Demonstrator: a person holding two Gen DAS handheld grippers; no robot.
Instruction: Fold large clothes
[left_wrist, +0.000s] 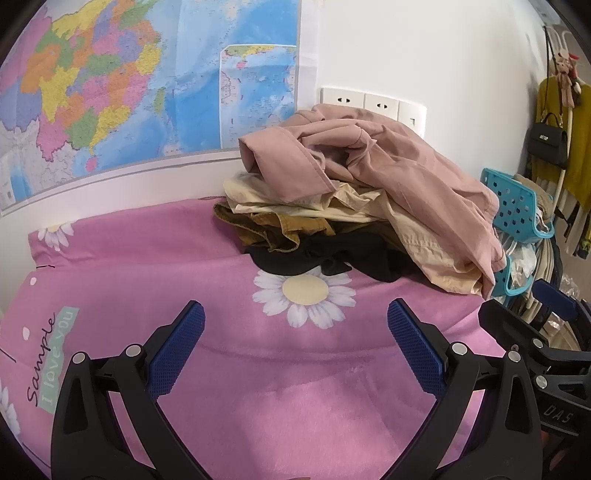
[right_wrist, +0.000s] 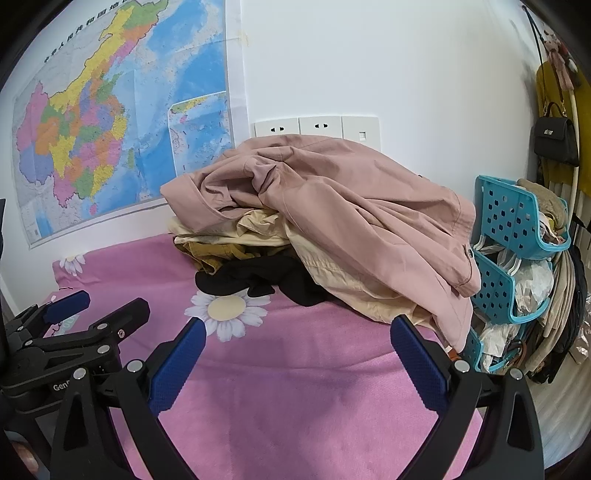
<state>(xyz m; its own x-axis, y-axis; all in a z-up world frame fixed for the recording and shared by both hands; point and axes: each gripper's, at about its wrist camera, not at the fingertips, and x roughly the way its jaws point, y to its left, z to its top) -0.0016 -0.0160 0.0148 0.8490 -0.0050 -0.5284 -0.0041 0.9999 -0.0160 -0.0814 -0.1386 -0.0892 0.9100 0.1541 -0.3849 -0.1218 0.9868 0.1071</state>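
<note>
A heap of unfolded clothes lies at the far side of a pink flowered cloth (left_wrist: 155, 280) (right_wrist: 295, 369), against the wall. A dusty pink garment (left_wrist: 388, 166) (right_wrist: 351, 206) lies on top. Under it are a cream one (left_wrist: 295, 206) (right_wrist: 332, 284), a mustard-brown one (left_wrist: 273, 229) (right_wrist: 218, 253) and a black one (left_wrist: 332, 258) (right_wrist: 258, 277). My left gripper (left_wrist: 295, 317) is open and empty above the pink cloth, short of the heap. My right gripper (right_wrist: 297, 334) is open and empty, close to the heap's front edge. Each gripper shows in the other's view (left_wrist: 524, 317) (right_wrist: 99, 306).
A map (left_wrist: 110, 92) (right_wrist: 110, 122) hangs on the white wall, beside wall sockets (left_wrist: 373, 103) (right_wrist: 317, 127). To the right stand blue perforated baskets (left_wrist: 517, 206) (right_wrist: 517, 229) with bags and hangers, a black handbag (left_wrist: 548, 142) (right_wrist: 556, 138) and hanging clothes.
</note>
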